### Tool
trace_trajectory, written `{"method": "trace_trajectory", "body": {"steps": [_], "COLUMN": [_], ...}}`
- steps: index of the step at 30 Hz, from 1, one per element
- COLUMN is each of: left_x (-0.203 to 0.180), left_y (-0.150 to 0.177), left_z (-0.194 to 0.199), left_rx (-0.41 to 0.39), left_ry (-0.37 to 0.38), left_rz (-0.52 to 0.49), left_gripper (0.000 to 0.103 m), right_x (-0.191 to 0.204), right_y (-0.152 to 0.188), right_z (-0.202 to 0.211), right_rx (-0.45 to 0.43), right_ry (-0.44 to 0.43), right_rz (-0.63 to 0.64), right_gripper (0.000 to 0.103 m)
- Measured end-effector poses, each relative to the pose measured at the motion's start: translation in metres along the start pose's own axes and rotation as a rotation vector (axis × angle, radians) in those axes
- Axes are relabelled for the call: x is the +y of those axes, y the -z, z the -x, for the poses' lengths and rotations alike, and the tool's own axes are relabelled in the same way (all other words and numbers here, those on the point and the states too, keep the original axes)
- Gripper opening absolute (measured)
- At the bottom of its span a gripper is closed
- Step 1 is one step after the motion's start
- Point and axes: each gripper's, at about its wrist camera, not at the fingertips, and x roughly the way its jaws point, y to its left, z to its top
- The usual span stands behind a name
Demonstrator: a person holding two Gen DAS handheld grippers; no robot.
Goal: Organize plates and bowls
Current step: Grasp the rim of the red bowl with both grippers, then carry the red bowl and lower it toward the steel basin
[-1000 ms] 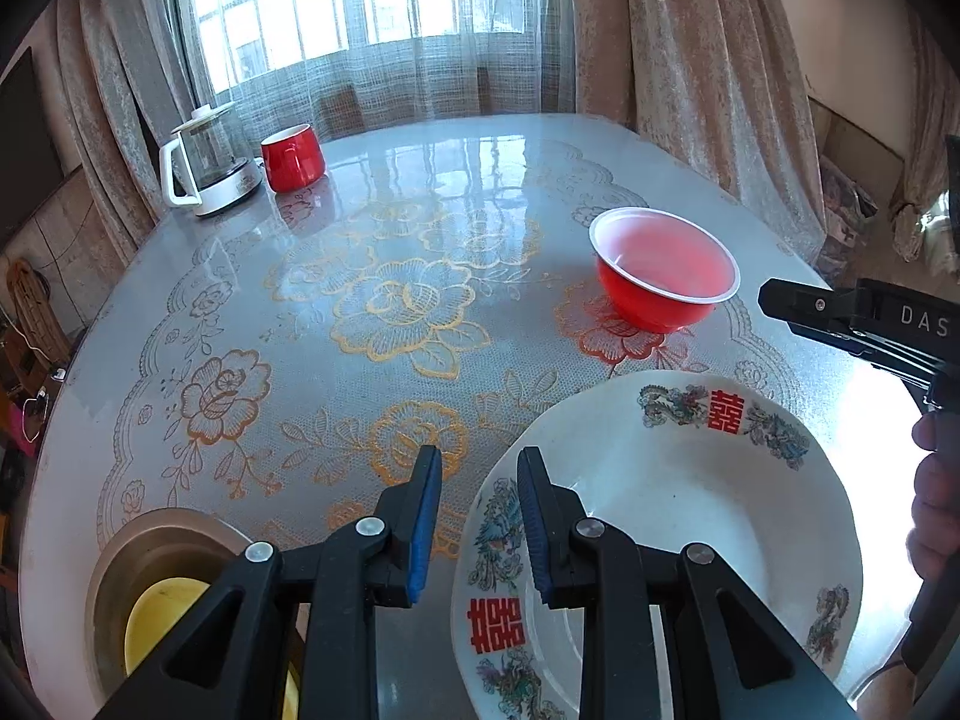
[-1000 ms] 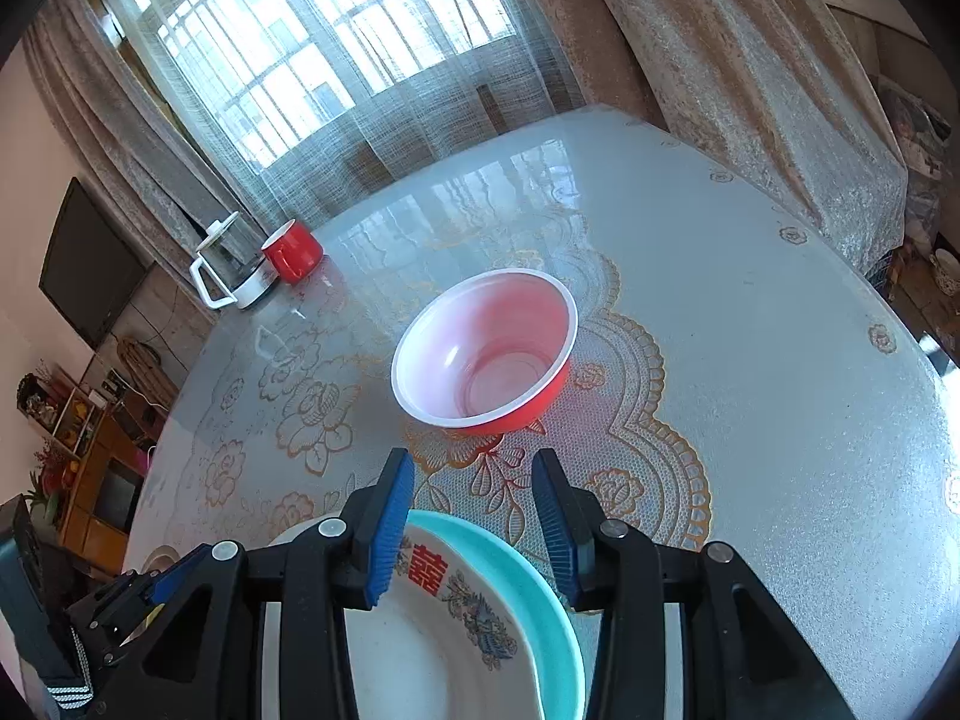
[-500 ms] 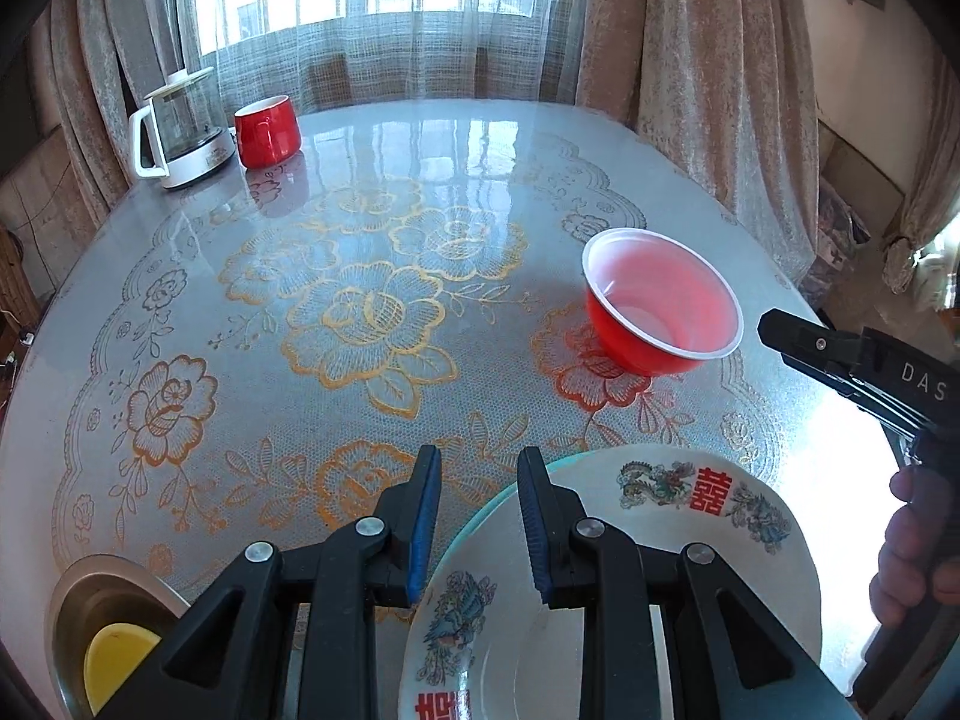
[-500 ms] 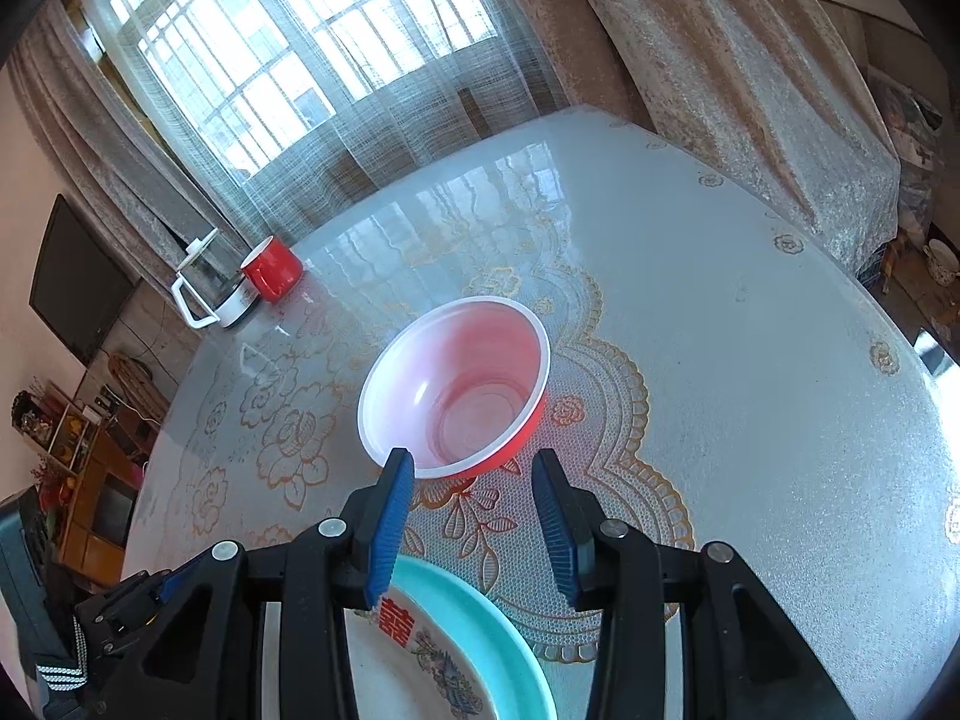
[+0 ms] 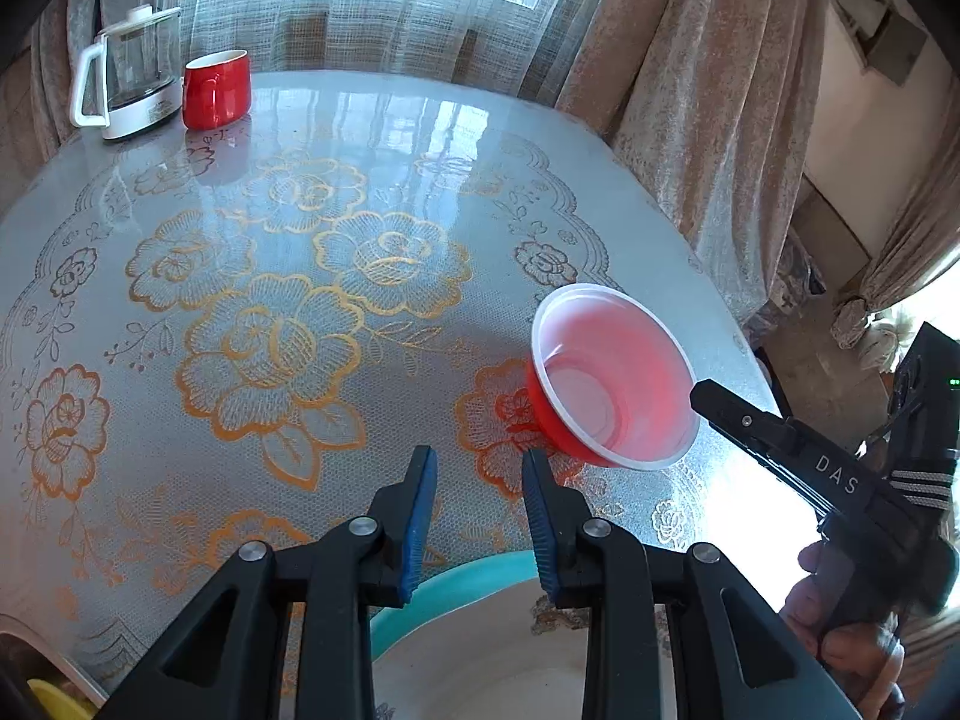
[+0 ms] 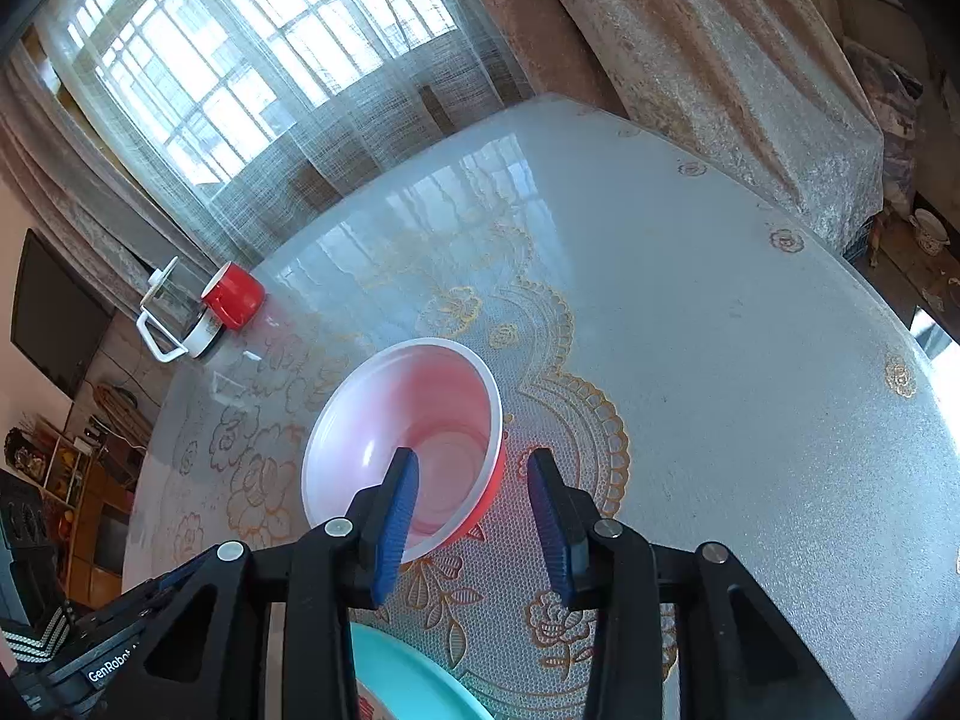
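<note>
A red bowl (image 5: 612,378) with a white rim stands on the table; it also shows in the right wrist view (image 6: 408,444). My right gripper (image 6: 471,516) is open, its left finger over the bowl's near rim and its right finger outside the bowl. In the left wrist view the right gripper's finger (image 5: 774,432) reaches the bowl's right rim. My left gripper (image 5: 477,510) is open and empty, above a white patterned plate (image 5: 480,660) that lies on a teal plate (image 5: 444,585). The teal plate also shows in the right wrist view (image 6: 408,678).
A glass kettle (image 5: 129,81) and a red mug (image 5: 216,87) stand at the table's far left edge. A metal bowl with something yellow (image 5: 51,699) inside is at the near left. Curtains hang behind the table on the right.
Both grippers have moved forward. The right gripper has closed in on the red bowl and now straddles its near rim. The stacked plates have slid down toward the bottom of both views.
</note>
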Motion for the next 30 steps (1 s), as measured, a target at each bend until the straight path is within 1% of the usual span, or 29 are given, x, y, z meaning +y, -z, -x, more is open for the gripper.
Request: {"method": "trace_trajectory", "body": {"steps": [3,8,11,13,15,16,17,21,25,30], "left_x": [-0.001,-0.002,-0.005,-0.008,-0.014,-0.017,-0.020,-0.024,-0.015,-0.002], "left_y": [-0.007,-0.016,-0.019,-0.021,-0.021,-0.021,-0.020,-0.014,-0.009,0.005], "left_z": [-0.005,-0.019,-0.029,-0.036,-0.042,-0.043,-0.044,-0.034,-0.020,0.007], "left_rx": [0.001,0.021,0.041,0.055,0.072,0.077,0.079,0.041,0.031,-0.001], "left_ry": [0.028,0.050,0.089,0.102,0.123,0.142,0.157,0.160,0.162,0.133], "left_rz": [0.019,0.057,0.081,0.084,0.078,0.071,0.062,0.037,0.050,0.056], "left_gripper": [0.030,0.032,0.032,0.031,0.029,0.023,0.020,0.020,0.020,0.020], "right_x": [-0.001,-0.004,-0.005,-0.005,-0.004,-0.003,0.000,0.008,0.016,0.033], "right_y": [-0.002,-0.002,-0.002,-0.002,-0.001,-0.001,-0.001,0.002,0.003,0.011], "right_z": [-0.005,-0.011,-0.015,-0.019,-0.022,-0.023,-0.022,-0.017,-0.010,0.005], "right_rx": [0.007,0.022,0.028,0.039,0.050,0.050,0.050,0.040,0.046,0.039], "right_ry": [0.000,0.002,0.008,0.010,0.011,0.008,0.006,0.012,-0.020,-0.077], "right_rz": [0.000,-0.009,-0.009,0.000,0.011,0.019,0.030,0.069,0.076,0.097], "right_gripper": [0.038,0.038,0.038,0.031,0.021,0.019,0.015,0.015,0.015,0.015]}}
